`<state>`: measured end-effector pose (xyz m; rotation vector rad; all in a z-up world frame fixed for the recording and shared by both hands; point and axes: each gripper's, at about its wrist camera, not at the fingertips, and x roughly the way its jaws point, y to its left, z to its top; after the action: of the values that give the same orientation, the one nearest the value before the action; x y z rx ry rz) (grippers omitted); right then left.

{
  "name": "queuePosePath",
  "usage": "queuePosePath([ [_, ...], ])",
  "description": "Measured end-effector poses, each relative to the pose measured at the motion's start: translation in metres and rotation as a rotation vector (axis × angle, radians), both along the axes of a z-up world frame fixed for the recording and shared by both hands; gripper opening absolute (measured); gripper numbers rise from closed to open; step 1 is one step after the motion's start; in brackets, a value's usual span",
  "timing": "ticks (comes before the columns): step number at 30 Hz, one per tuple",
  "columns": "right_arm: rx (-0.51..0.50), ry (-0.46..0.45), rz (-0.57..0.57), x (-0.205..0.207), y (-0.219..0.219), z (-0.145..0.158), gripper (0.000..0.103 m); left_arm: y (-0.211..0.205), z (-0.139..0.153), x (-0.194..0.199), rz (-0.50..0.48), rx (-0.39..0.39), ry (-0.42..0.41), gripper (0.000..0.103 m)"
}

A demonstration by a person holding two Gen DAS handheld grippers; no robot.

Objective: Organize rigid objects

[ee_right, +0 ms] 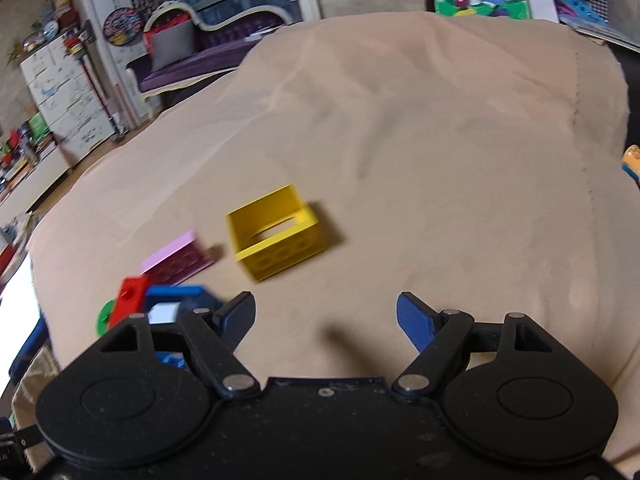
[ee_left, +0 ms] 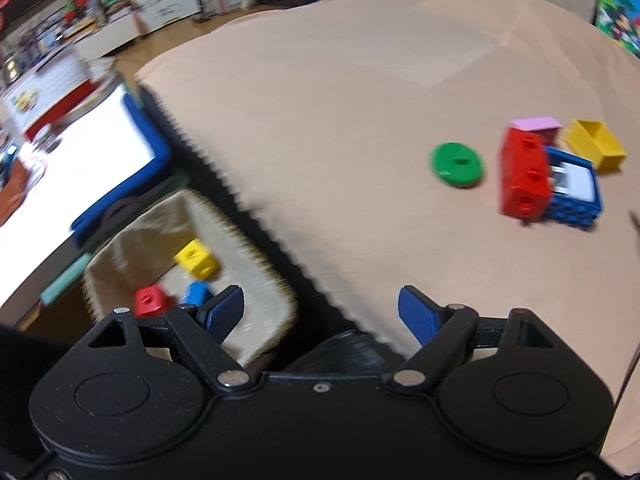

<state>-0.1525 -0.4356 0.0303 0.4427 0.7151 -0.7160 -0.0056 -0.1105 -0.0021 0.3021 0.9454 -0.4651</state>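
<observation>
On the beige cloth lie a green ring [ee_left: 457, 164], a long red brick [ee_left: 523, 176], a blue window brick [ee_left: 574, 186], a pink brick [ee_left: 538, 127] and a hollow yellow brick [ee_left: 597, 149]. My left gripper [ee_left: 321, 315] is open and empty, over the cloth's near edge, well short of them. Off that edge, a beige basket [ee_left: 264, 300] holds a yellow cube [ee_left: 197, 261], a red cube [ee_left: 150, 300] and a blue piece [ee_left: 196, 293]. My right gripper [ee_right: 326, 317] is open with nothing between its fingers, the hollow yellow brick [ee_right: 280, 237] just ahead to the left, pink brick [ee_right: 176, 262] beside it.
The cloth-covered surface [ee_right: 440, 152] stretches far behind the bricks. A bright white surface with a blue rim [ee_left: 132, 184] lies left of the basket. A purple sofa [ee_right: 208, 52], a white drawer unit [ee_right: 64, 92] and cluttered shelves stand beyond.
</observation>
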Motion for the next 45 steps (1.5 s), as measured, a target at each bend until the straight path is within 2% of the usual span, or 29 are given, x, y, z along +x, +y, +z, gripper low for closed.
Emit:
queuePosePath([
  [5, 0.006, -0.013, -0.025, 0.005, -0.022, 0.000, 0.077, -0.047, 0.008, -0.007, -0.082, -0.003, -0.014, 0.081],
  [12, -0.012, -0.033, 0.060, 0.038, -0.027, 0.009, 0.087, -0.103, 0.016, -0.006, -0.136, -0.016, 0.020, 0.082],
  [17, -0.023, 0.000, 0.123, 0.072, -0.029, 0.006, 0.094, -0.131, 0.012, 0.007, -0.106, -0.040, 0.082, 0.082],
  [23, -0.033, 0.056, 0.133, 0.096, -0.035, -0.012, 0.094, -0.151, 0.002, 0.021, -0.045, -0.036, 0.095, 0.082],
  [27, -0.019, 0.074, 0.135, 0.102, -0.041, -0.025, 0.094, -0.146, 0.000, 0.032, 0.016, -0.098, 0.143, 0.083],
  [29, -0.015, 0.076, 0.142, 0.101, -0.042, -0.029, 0.091, -0.144, -0.001, 0.033, 0.024, -0.113, 0.149, 0.083],
  [30, -0.014, 0.075, 0.149, 0.100, -0.042, -0.031, 0.084, -0.142, -0.002, 0.033, 0.020, -0.121, 0.147, 0.081],
  [31, -0.011, 0.076, 0.156, 0.100, -0.042, -0.032, 0.072, -0.140, -0.002, 0.032, 0.013, -0.134, 0.143, 0.080],
  [32, -0.016, 0.083, 0.159, 0.098, -0.042, -0.034, 0.068, -0.138, -0.003, 0.031, 0.008, -0.149, 0.147, 0.075],
  [35, -0.043, 0.088, 0.161, 0.090, -0.039, -0.032, 0.068, -0.128, -0.003, 0.030, -0.021, -0.245, 0.210, 0.050],
  [39, -0.069, 0.097, 0.130, 0.069, -0.038, -0.028, 0.068, -0.122, -0.003, 0.023, -0.025, -0.284, 0.273, 0.047],
  [42, -0.075, 0.078, 0.099, 0.047, -0.039, -0.026, 0.068, -0.126, -0.002, 0.005, -0.083, -0.273, 0.276, 0.046],
  [45, -0.065, 0.051, 0.058, 0.020, -0.043, -0.027, 0.068, -0.132, -0.002, -0.017, -0.168, -0.267, 0.319, 0.044],
])
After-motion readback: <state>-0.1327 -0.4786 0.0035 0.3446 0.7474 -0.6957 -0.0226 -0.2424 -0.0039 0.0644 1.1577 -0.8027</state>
